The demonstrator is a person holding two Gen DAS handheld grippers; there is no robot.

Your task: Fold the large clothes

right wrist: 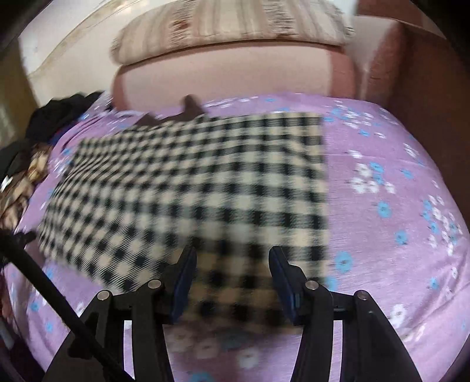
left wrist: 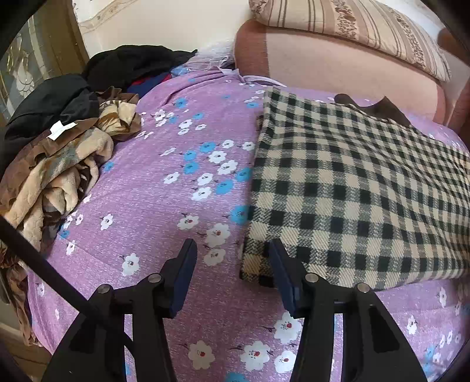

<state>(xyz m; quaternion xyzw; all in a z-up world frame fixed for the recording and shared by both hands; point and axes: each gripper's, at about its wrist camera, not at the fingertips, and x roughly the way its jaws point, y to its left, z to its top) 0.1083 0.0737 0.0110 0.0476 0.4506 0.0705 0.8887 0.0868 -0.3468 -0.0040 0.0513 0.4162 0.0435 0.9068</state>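
Note:
A beige and black checked garment [left wrist: 352, 188] lies folded flat on the purple floral bedsheet [left wrist: 176, 182]. A dark brown collar part [left wrist: 382, 107] sticks out at its far edge. My left gripper [left wrist: 233, 249] is open and empty, just above the sheet at the garment's near left corner. In the right wrist view the same garment [right wrist: 205, 182] is blurred by motion. My right gripper [right wrist: 233, 255] is open and empty over its near edge. The sheet [right wrist: 382, 220] shows to its right.
A heap of brown, beige and black clothes [left wrist: 64, 147] lies at the bed's left side. A pink folded blanket [left wrist: 337, 64] with a striped pillow [left wrist: 367, 26] on top stands at the head of the bed. A wall and a door frame are at the far left.

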